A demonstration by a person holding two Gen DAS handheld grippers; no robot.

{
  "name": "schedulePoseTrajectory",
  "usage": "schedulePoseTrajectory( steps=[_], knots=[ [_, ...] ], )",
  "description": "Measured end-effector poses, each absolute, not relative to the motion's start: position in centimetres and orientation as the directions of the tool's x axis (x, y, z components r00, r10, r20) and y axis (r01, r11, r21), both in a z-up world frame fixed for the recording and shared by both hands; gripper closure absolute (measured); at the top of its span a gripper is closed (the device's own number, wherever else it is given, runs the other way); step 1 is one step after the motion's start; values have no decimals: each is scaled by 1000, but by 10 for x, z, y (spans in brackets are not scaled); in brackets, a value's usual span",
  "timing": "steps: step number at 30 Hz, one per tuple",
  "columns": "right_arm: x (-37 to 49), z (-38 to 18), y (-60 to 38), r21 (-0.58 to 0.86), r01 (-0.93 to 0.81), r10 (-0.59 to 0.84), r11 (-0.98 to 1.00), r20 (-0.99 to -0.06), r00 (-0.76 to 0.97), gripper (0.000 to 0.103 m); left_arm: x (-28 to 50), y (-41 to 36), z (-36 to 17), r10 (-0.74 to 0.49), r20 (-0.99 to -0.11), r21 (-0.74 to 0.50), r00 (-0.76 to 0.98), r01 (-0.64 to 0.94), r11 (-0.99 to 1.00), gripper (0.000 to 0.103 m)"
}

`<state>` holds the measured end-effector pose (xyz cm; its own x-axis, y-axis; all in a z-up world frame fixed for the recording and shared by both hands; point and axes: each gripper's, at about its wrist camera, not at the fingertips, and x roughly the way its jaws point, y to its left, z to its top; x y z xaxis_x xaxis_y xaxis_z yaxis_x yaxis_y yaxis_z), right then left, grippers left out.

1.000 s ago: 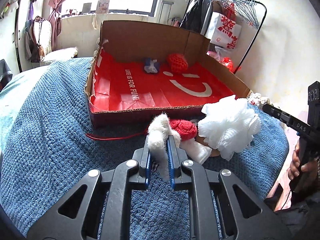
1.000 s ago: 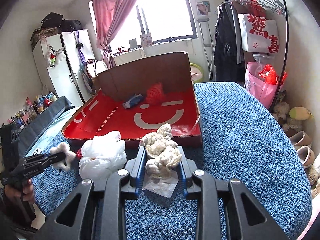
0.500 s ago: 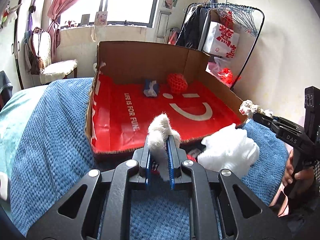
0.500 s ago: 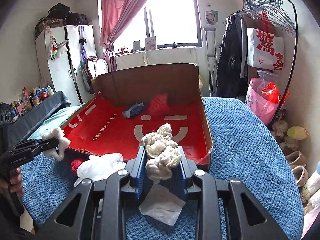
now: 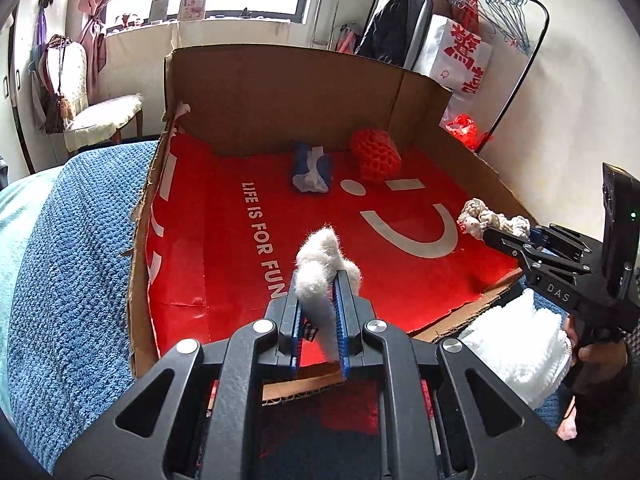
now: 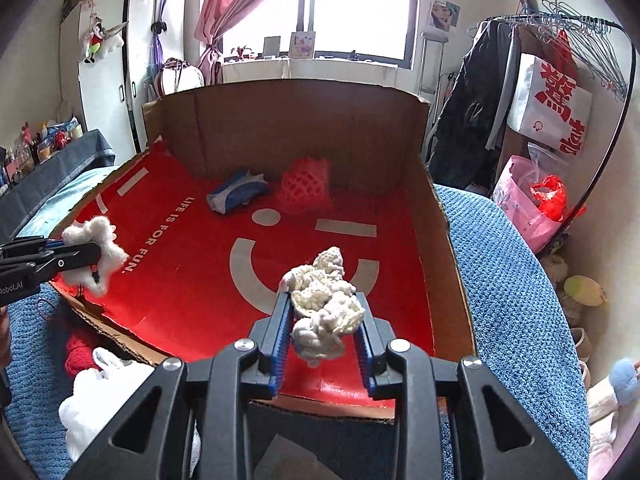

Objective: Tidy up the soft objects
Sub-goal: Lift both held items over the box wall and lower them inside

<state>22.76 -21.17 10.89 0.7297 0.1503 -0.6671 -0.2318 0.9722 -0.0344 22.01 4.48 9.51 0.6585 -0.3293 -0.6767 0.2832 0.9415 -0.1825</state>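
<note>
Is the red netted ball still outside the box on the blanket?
No, the red netted ball sits inside the cardboard box, near its back wall beside a blue and white cloth.

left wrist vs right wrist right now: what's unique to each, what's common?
Left wrist only: a chair by the window, and the "DAS" marking on the right hand-held gripper.

Right wrist only: a white wardrobe, a red knitted item in front of the box, and toys on the floor.

Both: the cardboard box with a blue-white item and a red mesh ball inside, the left hand-held gripper shut on a white fluffy piece, the right one shut on a cream bundle, and a white mesh pouf.
</note>
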Motion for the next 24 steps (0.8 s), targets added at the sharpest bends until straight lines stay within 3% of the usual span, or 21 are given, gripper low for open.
schedulePoseTrajectory(
  steps=[24],
  knots=[
    [254,86,-203,-75,-251,108,965,-759,642,68,255,31,68,-260,-763,-124,592,260,958,90]
  ],
)
